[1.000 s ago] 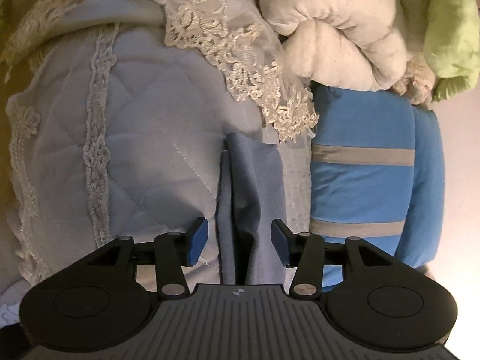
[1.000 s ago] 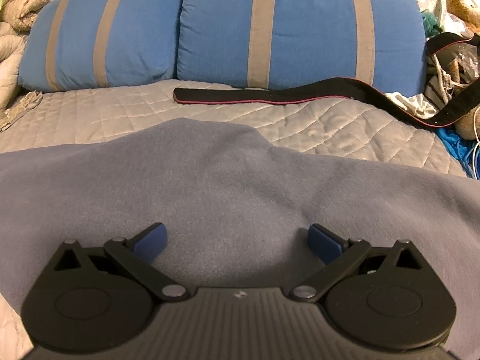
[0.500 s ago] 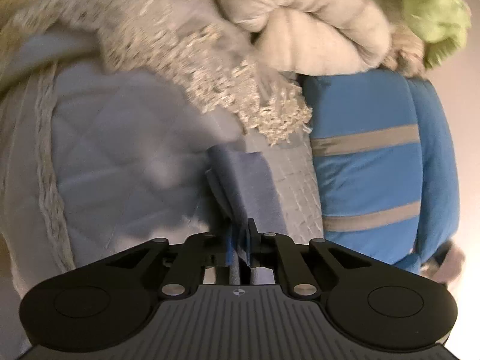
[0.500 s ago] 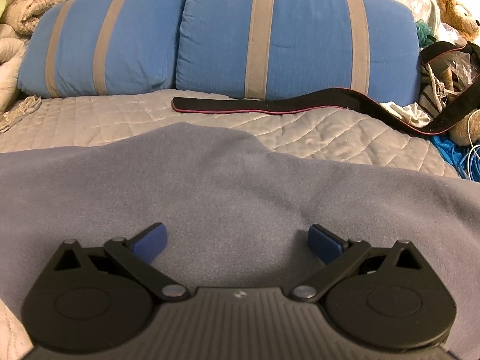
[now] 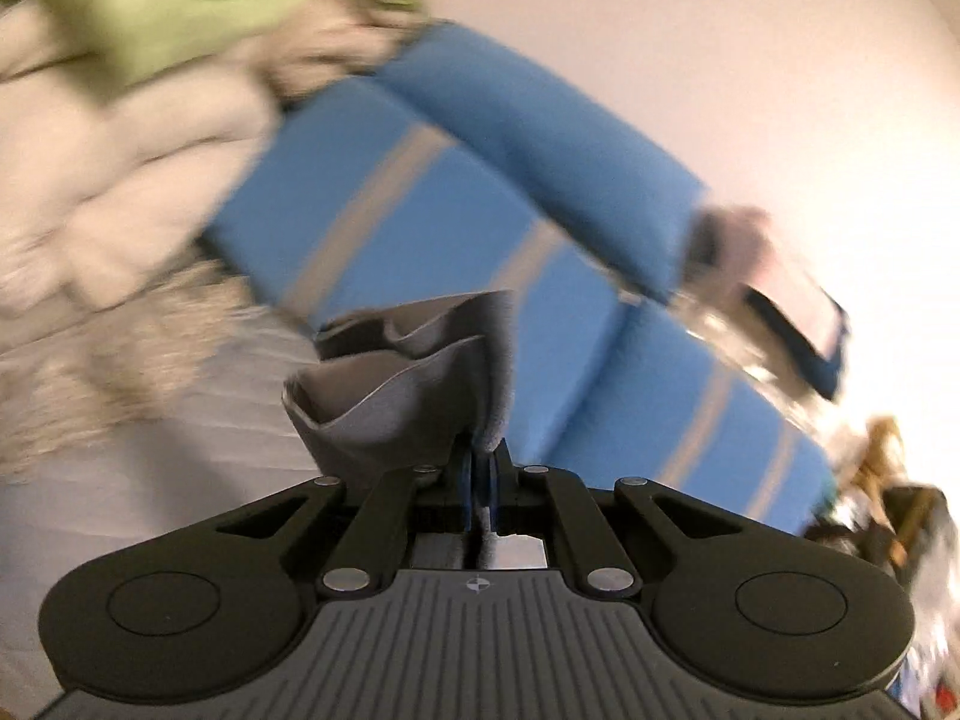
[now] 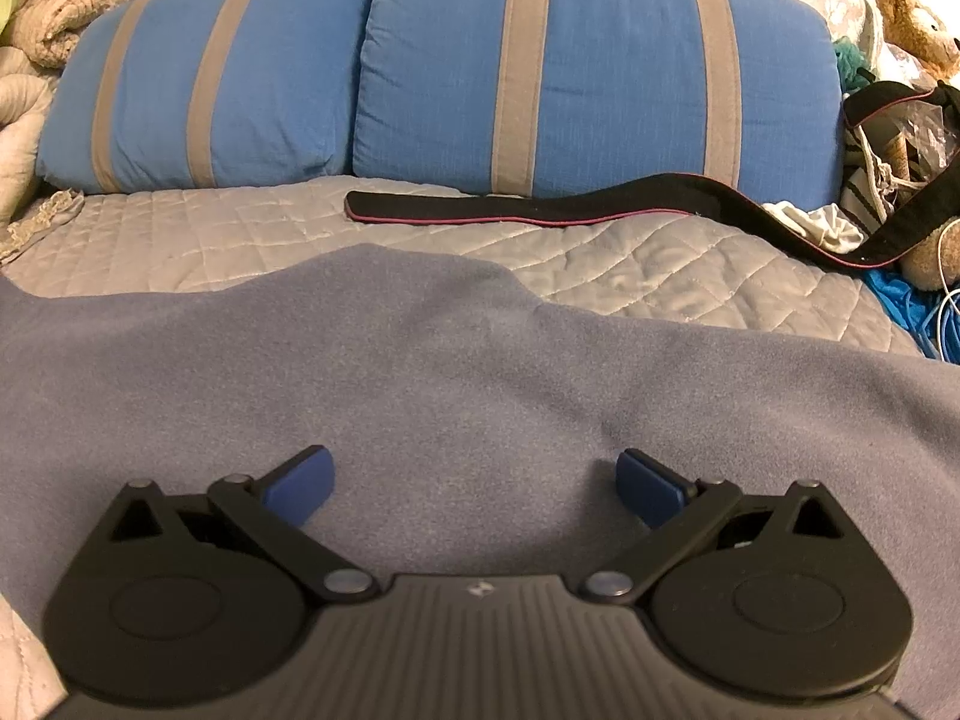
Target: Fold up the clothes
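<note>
So a second ago the left gripper [image 5: 478, 468] was wide open over a fold; now it's clamped on the grey-blue fleece garment [image 6: 456, 372] and lifted, the pinched edge bunching mid-frame, looks like fold one. The right gripper [image 6: 474, 483], fingers apart, hovers over the soft, matte fleece spread on the quilted bedspread [image 6: 660, 264].

The bed [image 6: 660, 276] is wearing a pale quilted cover. A grey-blue garment [image 6: 450, 372] is lying spread across its near part. Farther back, a black strap [image 6: 540, 210] is stretching left to right, and two blue striped pillows [image 6: 600, 72] are resting along the far edge, side by side.
</note>
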Available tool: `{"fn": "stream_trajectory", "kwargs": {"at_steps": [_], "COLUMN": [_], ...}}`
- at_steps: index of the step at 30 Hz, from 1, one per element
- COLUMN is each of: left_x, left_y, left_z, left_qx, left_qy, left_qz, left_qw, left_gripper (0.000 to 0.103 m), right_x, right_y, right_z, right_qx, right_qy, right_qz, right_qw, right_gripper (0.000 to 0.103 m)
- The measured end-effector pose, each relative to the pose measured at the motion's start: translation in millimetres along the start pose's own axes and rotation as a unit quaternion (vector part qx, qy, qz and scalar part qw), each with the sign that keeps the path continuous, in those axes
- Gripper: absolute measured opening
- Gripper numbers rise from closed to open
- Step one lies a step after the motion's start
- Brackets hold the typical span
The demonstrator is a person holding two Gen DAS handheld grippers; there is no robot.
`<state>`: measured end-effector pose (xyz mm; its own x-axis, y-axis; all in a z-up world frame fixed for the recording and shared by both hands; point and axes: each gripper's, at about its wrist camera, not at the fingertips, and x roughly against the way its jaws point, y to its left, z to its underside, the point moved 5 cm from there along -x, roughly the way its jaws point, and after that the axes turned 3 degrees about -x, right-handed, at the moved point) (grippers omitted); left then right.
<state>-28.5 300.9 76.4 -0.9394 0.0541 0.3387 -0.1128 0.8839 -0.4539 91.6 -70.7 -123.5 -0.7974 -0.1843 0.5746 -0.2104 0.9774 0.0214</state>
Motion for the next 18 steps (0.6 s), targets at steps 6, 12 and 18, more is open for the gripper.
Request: {"fn": "stream_trajectory", "kwargs": {"at_steps": [6, 12, 18], "left_x": [-31.6, -65.2, -75.7], "left_y": [-109.4, -161.5, -172.3], "left_z": [49.4, 119.3, 161.6], "left_qx": [-0.112, -0.18, -0.207], "left_qy": [0.046, 0.107, 0.159], "left_qz": [0.041, 0.083, 0.17], "left_qw": [0.9918, 0.9743, 0.9502], "left_gripper": [0.005, 0.005, 0.033], "right_x": [-0.1, 0.4, 1.7], "right_y": [0.4, 0.6, -1.3], "right_z": [0.1, -0.1, -0.5], "right_qx": [-0.001, -0.001, 0.0], "right_qy": [0.0, 0.002, 0.006], "right_qz": [0.0, 0.0, -0.007], "right_qw": [1.0, 1.0, 1.0], "right_gripper": [0.103, 0.103, 0.103]}}
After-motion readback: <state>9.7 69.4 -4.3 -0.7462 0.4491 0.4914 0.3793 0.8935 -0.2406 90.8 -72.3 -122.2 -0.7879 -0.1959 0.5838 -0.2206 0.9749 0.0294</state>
